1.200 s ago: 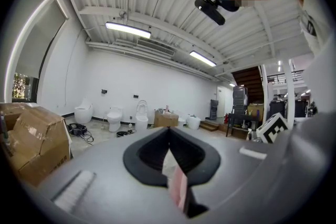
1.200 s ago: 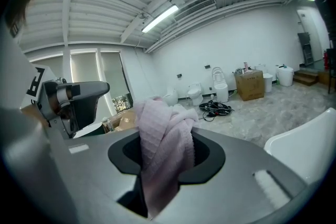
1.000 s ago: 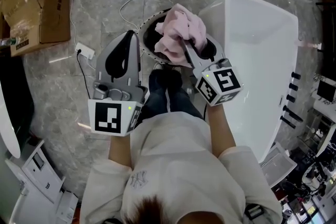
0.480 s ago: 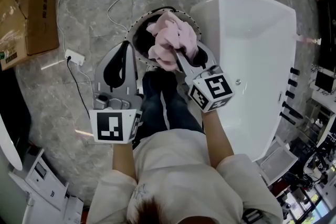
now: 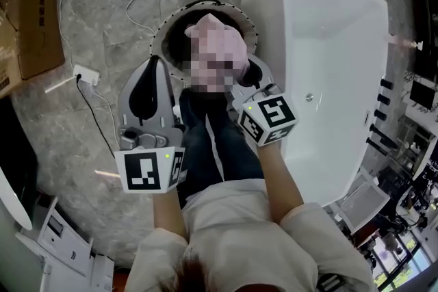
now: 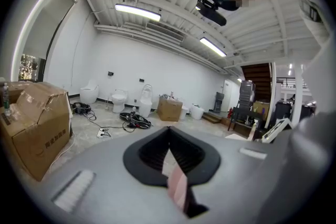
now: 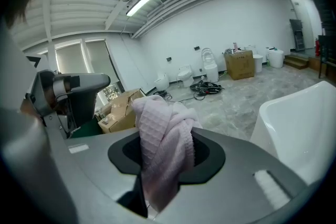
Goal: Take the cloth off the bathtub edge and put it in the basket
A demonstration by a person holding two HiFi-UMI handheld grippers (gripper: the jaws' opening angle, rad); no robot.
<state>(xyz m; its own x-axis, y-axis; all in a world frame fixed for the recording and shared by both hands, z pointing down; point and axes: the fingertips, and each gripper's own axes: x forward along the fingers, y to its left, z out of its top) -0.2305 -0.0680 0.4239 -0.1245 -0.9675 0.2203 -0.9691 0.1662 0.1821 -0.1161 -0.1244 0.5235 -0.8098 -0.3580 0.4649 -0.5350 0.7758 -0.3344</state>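
- Your right gripper point(image 5: 238, 81) is clamping the pink cloth point(image 7: 163, 139), bunched so it is hanging over the basket point(image 5: 159, 37) beside the bathtub point(image 5: 335, 65)
- Your left gripper point(image 5: 153, 62) is waiting alongside, fingers together and empty, since one grip is carrying the load
- Judging by this, releasing into the basket is coming next

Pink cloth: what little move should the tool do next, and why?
Probably dip the right tool a little lower toward the basket before letting go. It grips the pink cloth, and the bunch hangs over the basket's open top, so a short drop should land it inside.
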